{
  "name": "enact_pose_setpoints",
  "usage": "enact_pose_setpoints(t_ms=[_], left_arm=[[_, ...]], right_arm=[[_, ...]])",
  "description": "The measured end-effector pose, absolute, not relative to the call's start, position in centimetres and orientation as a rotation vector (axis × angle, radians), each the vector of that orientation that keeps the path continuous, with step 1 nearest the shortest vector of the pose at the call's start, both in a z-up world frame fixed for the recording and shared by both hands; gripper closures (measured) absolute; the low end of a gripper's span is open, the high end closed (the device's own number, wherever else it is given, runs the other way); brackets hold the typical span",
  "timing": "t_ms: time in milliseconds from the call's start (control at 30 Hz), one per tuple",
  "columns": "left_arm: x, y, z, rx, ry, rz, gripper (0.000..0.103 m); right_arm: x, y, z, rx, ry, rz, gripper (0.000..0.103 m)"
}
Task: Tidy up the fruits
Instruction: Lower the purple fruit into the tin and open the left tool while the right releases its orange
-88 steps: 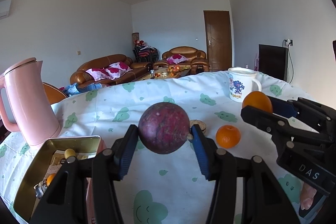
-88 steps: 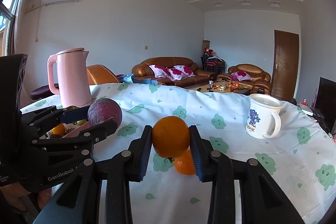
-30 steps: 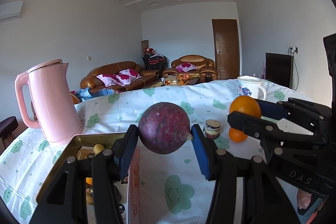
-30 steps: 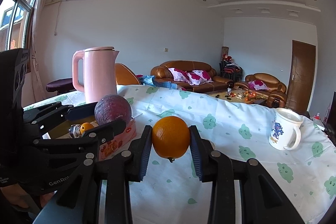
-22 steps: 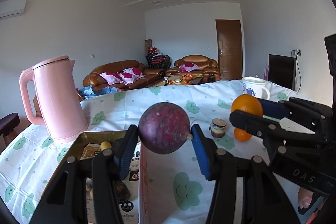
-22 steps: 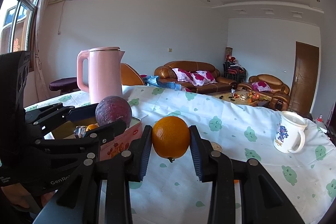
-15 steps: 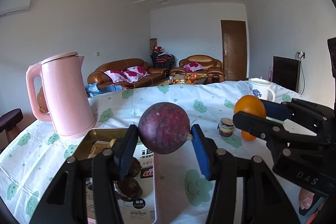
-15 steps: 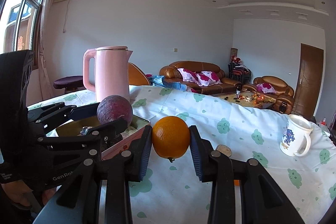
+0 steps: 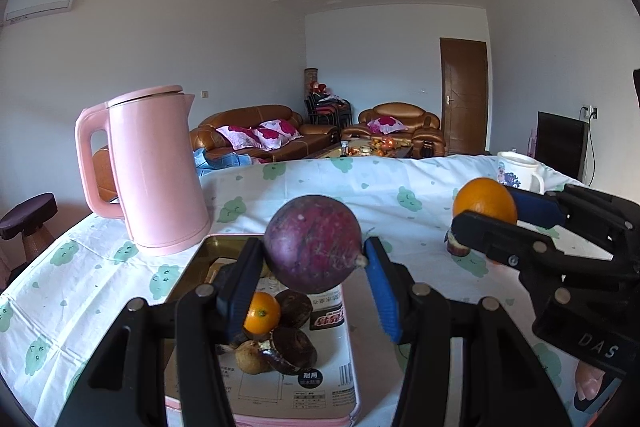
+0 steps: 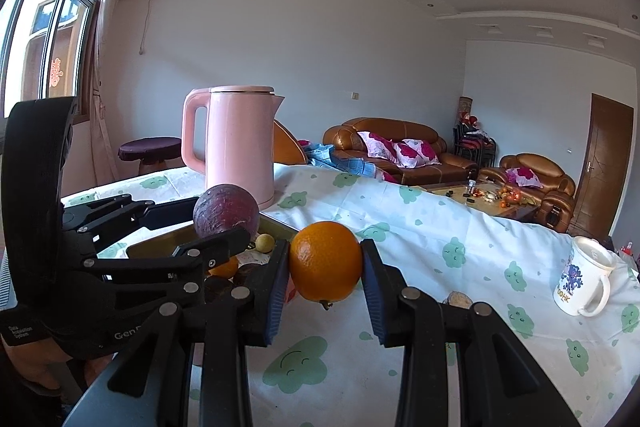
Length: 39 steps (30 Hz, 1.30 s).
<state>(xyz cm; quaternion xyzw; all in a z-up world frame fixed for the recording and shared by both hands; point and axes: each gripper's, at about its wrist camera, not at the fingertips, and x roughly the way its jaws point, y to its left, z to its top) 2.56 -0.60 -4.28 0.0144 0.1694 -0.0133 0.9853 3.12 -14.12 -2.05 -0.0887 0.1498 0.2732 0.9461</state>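
On my right hand-held gripper (image 9: 510, 211) I read "DAS"; on my left hand-held gripper (image 10: 216, 223), "GenR", the rest cut off. The mug (image 10: 582, 285) carries a cartoon and letters like "DOHK". Printed paper lining the tin (image 9: 276, 413) is too small to read.

My left hand-held gripper is clamped on a purple fruit (image 9: 313, 243), held above the tin, where a small orange (image 9: 262, 317) and dark brown fruits (image 9: 294, 345) lie. My right hand-held gripper is clamped on an orange (image 10: 325, 267), held over the surface (image 10: 460, 239) just right of the tin.

The surface wears a white cloth with green clouds. A pink kettle (image 9: 154, 173) stands just behind the tin. Sofas and a brown door sit behind; the cloth between tin and mug is mostly open.
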Motion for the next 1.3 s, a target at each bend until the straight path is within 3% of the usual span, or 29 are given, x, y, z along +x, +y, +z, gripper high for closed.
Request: enact_pose_setpoints(t_ms=[1300], left_arm=[[1.9,7.4,-5.1,-0.031,0.374,0.114,0.049]], right_arm=[[4.0,-6.3,-3.3,-0.271,0.352,0.682,0.066]])
